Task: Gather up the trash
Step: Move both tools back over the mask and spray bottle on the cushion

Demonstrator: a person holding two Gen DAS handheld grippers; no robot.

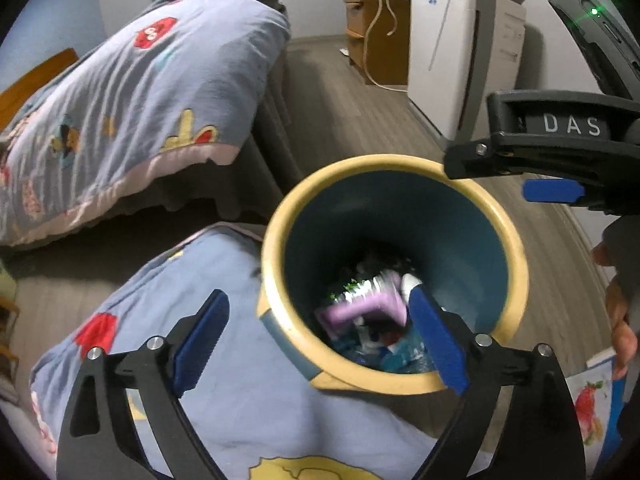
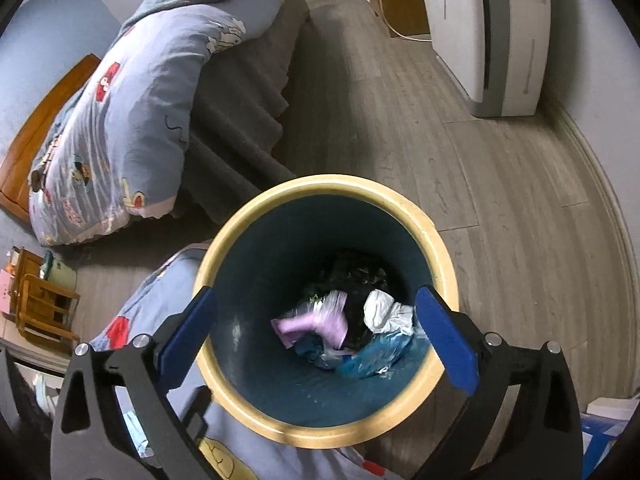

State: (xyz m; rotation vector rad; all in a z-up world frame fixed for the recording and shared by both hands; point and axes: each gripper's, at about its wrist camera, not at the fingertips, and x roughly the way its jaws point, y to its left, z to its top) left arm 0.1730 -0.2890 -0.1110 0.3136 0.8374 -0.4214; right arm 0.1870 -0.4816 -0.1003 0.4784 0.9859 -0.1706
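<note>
Since both grippers, left gripper and right gripper, hang spread and empty at lower frame, the bin sits centred to catch wrappers.

We are counting one trash bin, yellow rim, teal inside, standing on the floor. Inside it we are seeing roughly four pieces of trash: one purple wrapper, one white crumpled paper, one blue plastic film, one black bag; blur is keeping us from an exact count. We are counting two grippers: the left gripper and the right gripper, each showing two blue pads. We are also counting two quilts: one on the bed, one beside the bin. One white appliance. One wooden cabinet.
</note>
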